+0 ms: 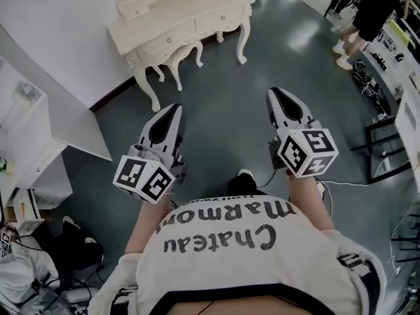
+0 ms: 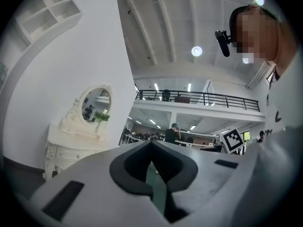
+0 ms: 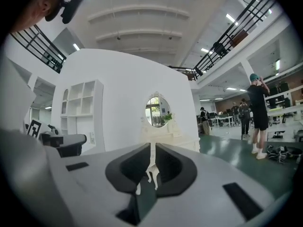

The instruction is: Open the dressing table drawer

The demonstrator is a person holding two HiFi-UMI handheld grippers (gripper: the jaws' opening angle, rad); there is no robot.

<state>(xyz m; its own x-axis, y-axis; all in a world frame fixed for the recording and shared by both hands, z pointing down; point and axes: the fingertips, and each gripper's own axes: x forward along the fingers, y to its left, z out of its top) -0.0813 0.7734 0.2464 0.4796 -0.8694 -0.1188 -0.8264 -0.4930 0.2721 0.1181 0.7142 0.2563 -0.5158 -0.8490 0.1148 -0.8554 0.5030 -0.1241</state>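
Note:
The cream dressing table (image 1: 177, 28) stands against the white wall at the top of the head view, with two drawers (image 1: 167, 42) side by side under its top, both closed. My left gripper (image 1: 172, 108) and right gripper (image 1: 275, 91) hover over the floor well short of the table, both pointing toward it and holding nothing. In the left gripper view the table (image 2: 78, 137) with its oval mirror (image 2: 96, 105) sits far left, and the left gripper (image 2: 152, 143) has its jaws together. The right gripper (image 3: 152, 146) shows only a thin slit, with the table (image 3: 165, 134) straight ahead.
A white shelf unit (image 1: 29, 133) and a slanted white panel (image 1: 79, 133) stand at the left. A person (image 1: 367, 15) stands at the top right near desks. A black metal frame (image 1: 384, 151) and cables (image 1: 367, 81) lie to the right. Grey-green floor (image 1: 223, 110) lies between me and the table.

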